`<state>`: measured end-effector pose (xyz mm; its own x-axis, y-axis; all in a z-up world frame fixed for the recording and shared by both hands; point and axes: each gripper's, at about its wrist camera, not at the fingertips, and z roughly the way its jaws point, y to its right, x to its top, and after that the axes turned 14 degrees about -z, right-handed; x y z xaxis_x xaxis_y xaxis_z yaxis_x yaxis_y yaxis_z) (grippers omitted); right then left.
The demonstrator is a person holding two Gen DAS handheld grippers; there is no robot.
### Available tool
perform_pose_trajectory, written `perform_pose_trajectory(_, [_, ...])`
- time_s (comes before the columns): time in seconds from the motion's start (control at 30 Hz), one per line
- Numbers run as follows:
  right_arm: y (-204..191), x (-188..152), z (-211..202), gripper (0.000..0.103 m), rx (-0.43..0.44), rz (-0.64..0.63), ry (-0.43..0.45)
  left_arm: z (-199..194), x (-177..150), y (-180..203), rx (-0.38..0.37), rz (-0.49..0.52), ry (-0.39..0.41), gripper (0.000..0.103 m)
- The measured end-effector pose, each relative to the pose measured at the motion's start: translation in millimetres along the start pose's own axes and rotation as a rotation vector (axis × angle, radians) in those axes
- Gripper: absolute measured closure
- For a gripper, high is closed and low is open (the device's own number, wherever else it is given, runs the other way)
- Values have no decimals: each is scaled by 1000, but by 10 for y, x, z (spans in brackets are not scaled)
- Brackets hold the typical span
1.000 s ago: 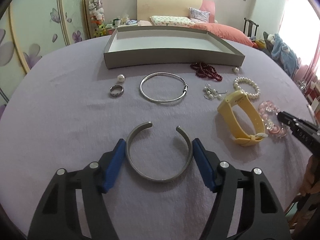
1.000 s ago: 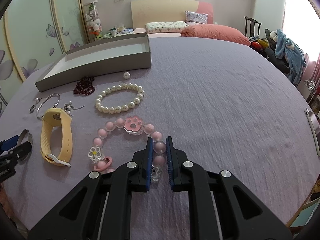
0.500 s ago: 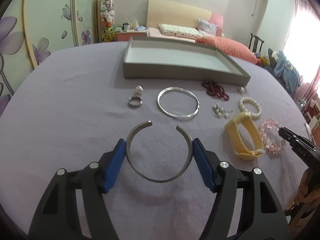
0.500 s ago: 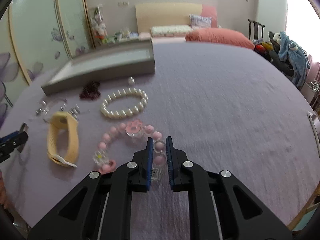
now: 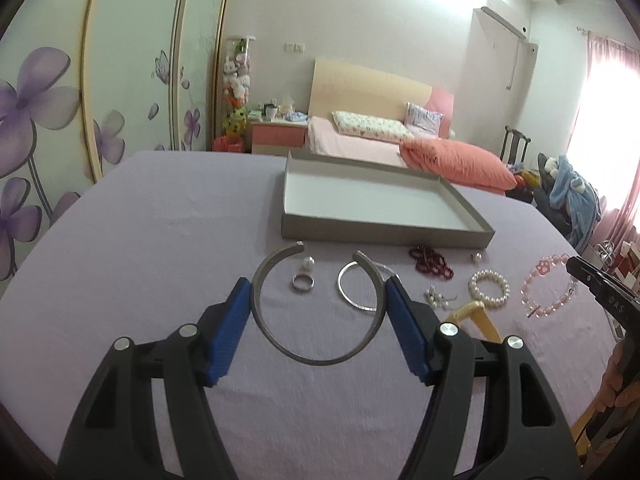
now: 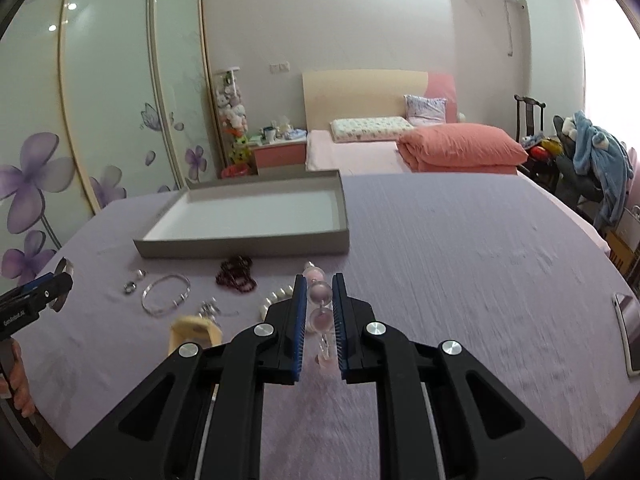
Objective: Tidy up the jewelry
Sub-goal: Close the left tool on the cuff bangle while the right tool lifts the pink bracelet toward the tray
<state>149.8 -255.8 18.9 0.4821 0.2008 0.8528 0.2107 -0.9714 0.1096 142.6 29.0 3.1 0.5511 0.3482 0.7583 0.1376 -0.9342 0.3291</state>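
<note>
Lilac cloth [image 5: 160, 240] covers the bed-side work surface; ahead of both grippers sits the tray [image 5: 460, 200], with nothing in it. Left gripper [image 5: 318, 312] clamps the open cuff [image 5: 320, 356] across its width, and right gripper [image 6: 318, 316] is closed on the pink bead bracelet [image 6: 319, 294], both clear of the cloth. Step in hand appears to be the carry; next move calls for reaching over the near wall and releasing inside.
</note>
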Motion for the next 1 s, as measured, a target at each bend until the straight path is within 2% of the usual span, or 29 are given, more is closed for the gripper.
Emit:
perform_pose_trajectory(0.6, [-26,462,105,89,-19,-37,99,97,228,146,-1,54,70,37])
perform_pose_trajectory(1.0, [49,890,684,89,6,-48,88,475,694,400,-49,68,148,37])
